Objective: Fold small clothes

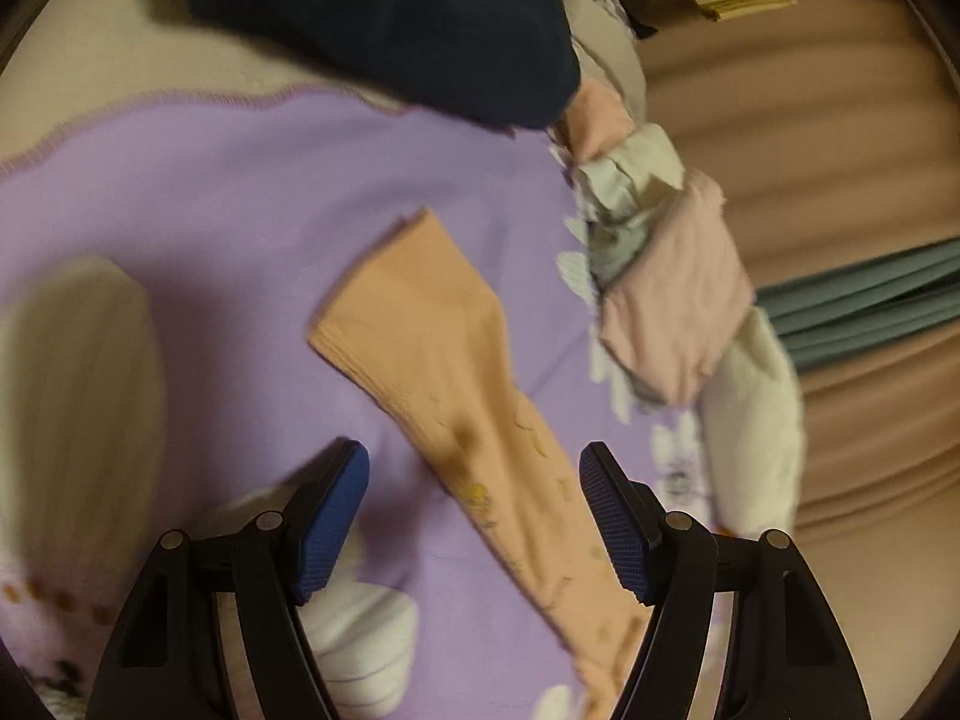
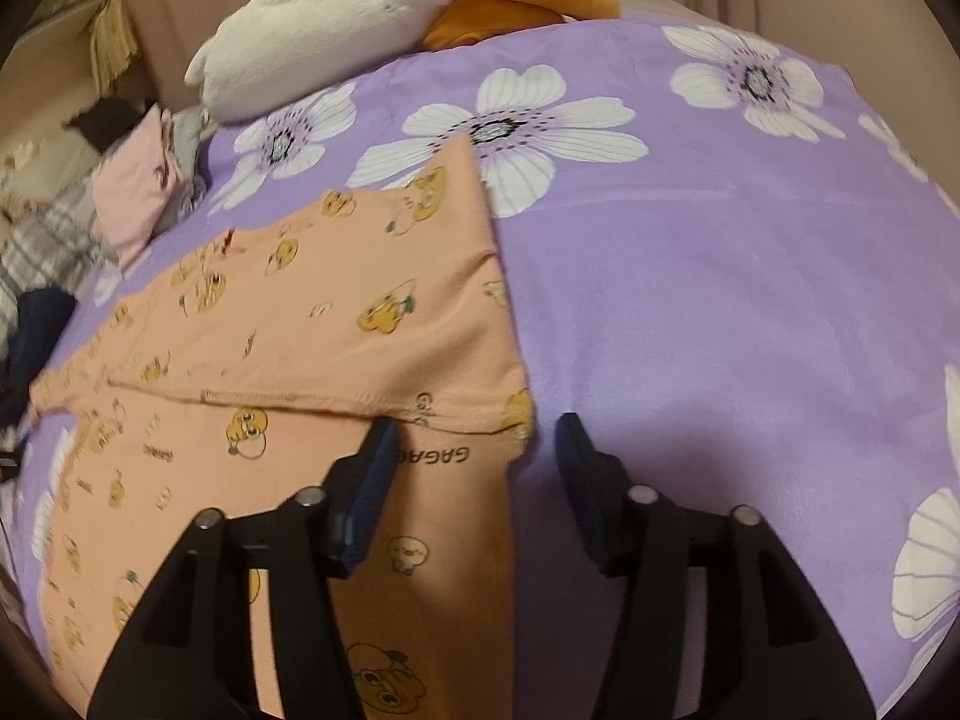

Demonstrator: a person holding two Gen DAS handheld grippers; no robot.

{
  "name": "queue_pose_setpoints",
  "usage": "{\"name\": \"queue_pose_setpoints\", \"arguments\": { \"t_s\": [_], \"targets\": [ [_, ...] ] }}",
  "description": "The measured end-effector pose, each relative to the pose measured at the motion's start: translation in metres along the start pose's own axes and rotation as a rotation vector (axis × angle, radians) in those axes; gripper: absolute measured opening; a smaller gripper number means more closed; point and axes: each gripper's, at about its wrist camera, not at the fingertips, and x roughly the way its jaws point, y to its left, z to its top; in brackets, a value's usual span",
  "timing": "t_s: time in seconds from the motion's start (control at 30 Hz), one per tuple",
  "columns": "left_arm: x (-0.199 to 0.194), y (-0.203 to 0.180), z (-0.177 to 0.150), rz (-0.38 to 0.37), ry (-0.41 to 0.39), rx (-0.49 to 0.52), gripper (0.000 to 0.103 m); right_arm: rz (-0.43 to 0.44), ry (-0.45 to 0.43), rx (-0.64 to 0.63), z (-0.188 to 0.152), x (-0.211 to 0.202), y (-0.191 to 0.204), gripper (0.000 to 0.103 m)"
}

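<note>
A peach garment [image 2: 336,300] printed with yellow ducks lies flat on the purple flowered sheet [image 2: 690,300], its top part folded over the lower part. My right gripper [image 2: 477,426] stands open just above the garment's right edge, where the fold ends. Neither pad presses the cloth. In the left wrist view a long peach sleeve [image 1: 432,348] runs diagonally across the sheet [image 1: 240,192]. My left gripper [image 1: 474,462] hangs open over the sleeve's lower stretch, with nothing gripped. The picture there is blurred.
A navy garment [image 1: 384,18] lies at the sheet's far edge. Beside it are a folded pink piece [image 1: 678,300], crumpled white cloth [image 1: 636,174] and a white plush toy [image 1: 756,420]. The plush toy [image 2: 336,18] and the pink piece [image 2: 135,192] also border the sheet in the right wrist view.
</note>
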Motion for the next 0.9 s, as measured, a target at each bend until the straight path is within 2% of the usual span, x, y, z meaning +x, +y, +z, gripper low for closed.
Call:
{"name": "queue_pose_setpoints", "arguments": {
  "t_s": [0.1,0.17,0.23,0.3,0.33,0.37,0.43,0.47,0.53,0.67,0.83,0.9],
  "targets": [
    [0.010,-0.009,-0.003,0.000,-0.003,0.056,0.072,-0.028,0.006,-0.036,0.000,0.001,0.005,0.062],
    [0.017,-0.010,-0.003,-0.028,-0.001,0.075,0.068,-0.020,0.004,-0.028,0.001,0.000,0.001,0.062],
    [0.021,-0.005,-0.001,-0.046,0.003,0.054,0.053,-0.001,0.002,-0.012,0.001,0.000,-0.003,0.062],
    [0.027,0.000,0.003,-0.102,0.020,0.023,0.048,0.012,0.001,0.000,0.001,-0.001,-0.005,0.062],
    [0.031,0.003,0.005,-0.122,0.032,0.010,0.040,0.012,0.001,0.000,0.000,-0.001,-0.003,0.062],
    [0.035,0.004,0.006,-0.106,0.044,0.005,0.034,0.010,0.001,-0.001,0.000,-0.001,-0.003,0.062],
    [0.042,0.002,0.006,0.000,0.050,0.023,0.010,0.006,0.002,-0.006,0.000,-0.001,-0.001,0.062],
    [0.043,0.001,0.005,0.033,0.040,0.032,0.007,0.006,0.002,-0.006,0.000,-0.001,-0.001,0.062],
    [0.041,-0.003,0.001,0.052,0.005,0.050,0.006,0.012,0.001,-0.001,0.000,-0.001,-0.001,0.062],
    [0.036,-0.016,-0.006,0.162,-0.038,0.050,0.006,0.017,0.000,0.004,0.000,-0.001,-0.001,0.062],
    [0.031,-0.068,-0.020,0.393,-0.116,0.258,0.004,0.028,-0.003,0.013,0.000,-0.002,-0.003,0.062],
    [0.028,-0.084,-0.027,0.379,-0.138,0.316,0.004,0.031,-0.002,0.015,0.000,-0.001,-0.003,0.062]
  ]
}}
